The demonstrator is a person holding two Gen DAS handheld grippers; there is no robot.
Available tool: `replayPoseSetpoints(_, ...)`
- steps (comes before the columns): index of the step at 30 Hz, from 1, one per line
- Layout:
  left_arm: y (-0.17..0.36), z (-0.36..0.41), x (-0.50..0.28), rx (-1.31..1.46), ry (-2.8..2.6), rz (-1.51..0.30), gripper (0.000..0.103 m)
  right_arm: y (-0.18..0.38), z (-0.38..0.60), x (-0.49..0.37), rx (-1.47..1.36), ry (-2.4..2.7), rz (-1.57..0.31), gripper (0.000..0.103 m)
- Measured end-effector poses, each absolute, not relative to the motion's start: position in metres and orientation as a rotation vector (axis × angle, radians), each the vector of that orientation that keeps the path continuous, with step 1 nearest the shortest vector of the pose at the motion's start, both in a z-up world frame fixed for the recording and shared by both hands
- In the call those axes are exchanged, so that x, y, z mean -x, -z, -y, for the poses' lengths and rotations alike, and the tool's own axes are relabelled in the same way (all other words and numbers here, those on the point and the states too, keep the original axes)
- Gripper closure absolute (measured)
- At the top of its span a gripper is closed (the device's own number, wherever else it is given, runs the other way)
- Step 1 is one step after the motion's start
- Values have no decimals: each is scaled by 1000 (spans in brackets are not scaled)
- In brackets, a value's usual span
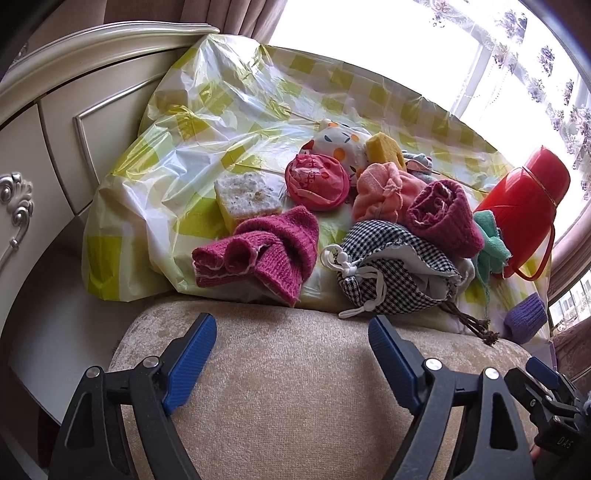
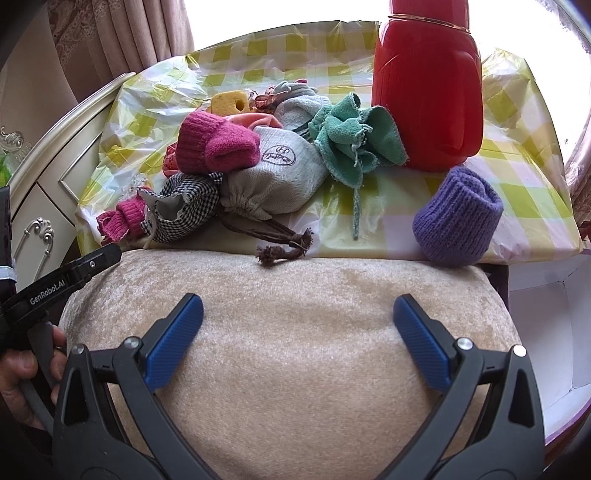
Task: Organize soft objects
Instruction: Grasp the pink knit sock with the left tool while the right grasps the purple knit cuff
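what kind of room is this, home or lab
Most likely a home, perhaps a bedroom: an ornate cream dresser, curtains at a bright window, and a checked plastic cover holding knitwear and pouches.

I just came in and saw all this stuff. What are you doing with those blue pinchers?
A person holds a pincher in each hand, tidying a pile of soft things on the checked cloth. Both the left gripper and the right gripper are open and empty, hovering over a beige cushion. Nothing is picked up yet. The pink knit glove, checked pouch and purple knit roll lie nearest.
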State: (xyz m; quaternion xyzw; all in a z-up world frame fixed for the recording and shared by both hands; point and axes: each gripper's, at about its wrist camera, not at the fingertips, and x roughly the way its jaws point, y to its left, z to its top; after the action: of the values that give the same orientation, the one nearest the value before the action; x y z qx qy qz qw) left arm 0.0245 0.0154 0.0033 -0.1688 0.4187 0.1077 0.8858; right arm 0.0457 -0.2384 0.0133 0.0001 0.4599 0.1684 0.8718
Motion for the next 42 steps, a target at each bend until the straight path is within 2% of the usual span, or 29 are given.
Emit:
replayPoseSetpoints(9, -9, -32, -51, 356, -292, -850, 19, -35, 294, -64, -113, -131, -866, 0)
replayPoseSetpoints(20, 5, -39, -81, 346, -308, -939, 26, -25, 323, -98, -117, -6, -924, 0)
replayPoseSetpoints(21, 7, -39, -83, 348, -309, -948, 29, -24, 325, -102, -119, 0, -930, 0)
replayPoseSetpoints(23, 12, -40, -86, 356, -303, -963, 42, -19, 327, -109, -115, -1, -949, 0)
replayPoseSetpoints(26, 13, -38, -86, 353, -293, -964, 52, -11, 328, -120, -111, -7, -983, 3)
replayPoseSetpoints(29, 12, -35, -84, 338, -296, -955, 62, -1, 328, -127, -118, -18, -1026, 19)
replayPoseSetpoints(30, 11, -34, -83, 333, -298, -951, 64, 2, 328, -128, -124, -27, -1043, 29)
replayPoseSetpoints(31, 10, -33, -82, 328, -301, -947, 67, 4, 328, -128, -134, -42, -1050, 34)
replayPoseSetpoints(36, 3, -29, -73, 318, -323, -910, 81, 1, 328, -122, -138, -72, -1026, 41)
replayPoseSetpoints(37, 1, -29, -71, 319, -324, -902, 92, 0, 327, -121, -139, -83, -1022, 41)
replayPoseSetpoints(42, -5, -29, -64, 319, -332, -875, 92, -6, 323, -114, -141, -143, -991, 42)
